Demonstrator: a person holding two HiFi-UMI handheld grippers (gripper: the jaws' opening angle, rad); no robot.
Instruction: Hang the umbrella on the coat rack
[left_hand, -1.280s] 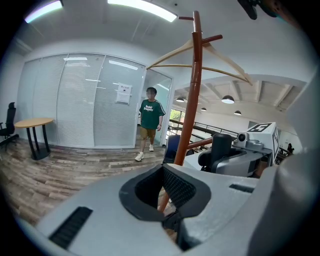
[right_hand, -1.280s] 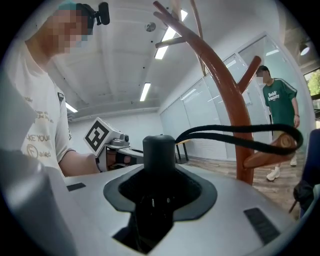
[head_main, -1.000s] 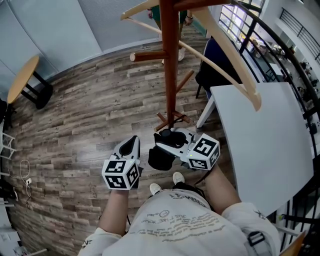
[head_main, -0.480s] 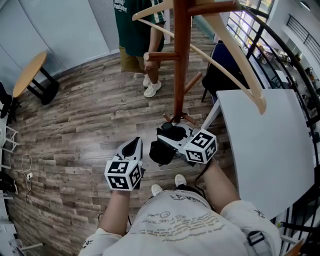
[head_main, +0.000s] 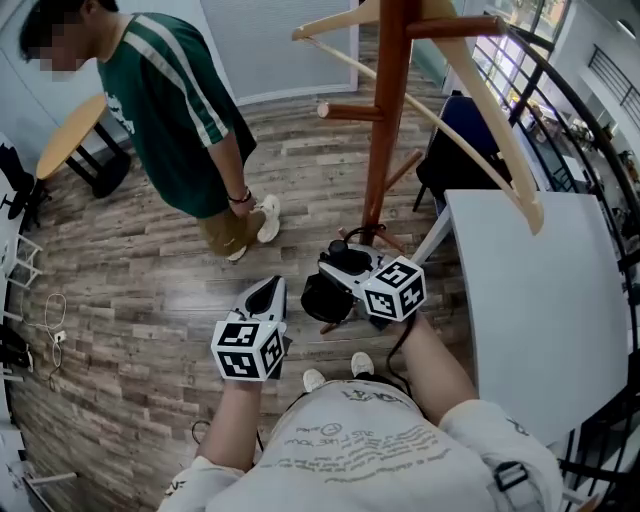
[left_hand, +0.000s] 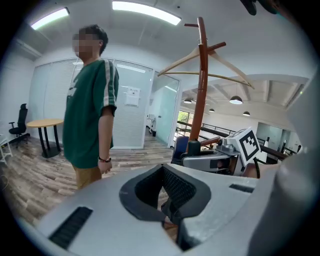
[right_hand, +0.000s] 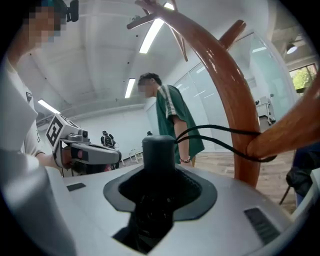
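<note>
From the head view, the left tool (head_main: 264, 296) holds nothing, and the right tool (head_main: 341, 272) is clamped on one folded black umbrella (head_main: 324, 301), with the round wooden coat rack (head_main: 386, 130) just ahead. In the left gripper view, its jaws meet. In the right gripper view, the umbrella's cylindrical handle rises between the jaws, and its thin cord (right_hand: 220, 131) is looped over one peg (right_hand: 286, 134).

The coat rack (head_main: 385, 150) is glossy, varnished red-brown wood; its hangers (head_main: 500, 130) are paler, matt wood. The floor (head_main: 150, 290) is grey-brown wood plank with a slight sheen. The tabletop (head_main: 540, 300) on the right is smooth matt white. The umbrella (right_hand: 159, 150) has a matt black handle and black cloth. The right hand-held gripper (right_hand: 160, 200) is smooth matt grey plastic.
</note>
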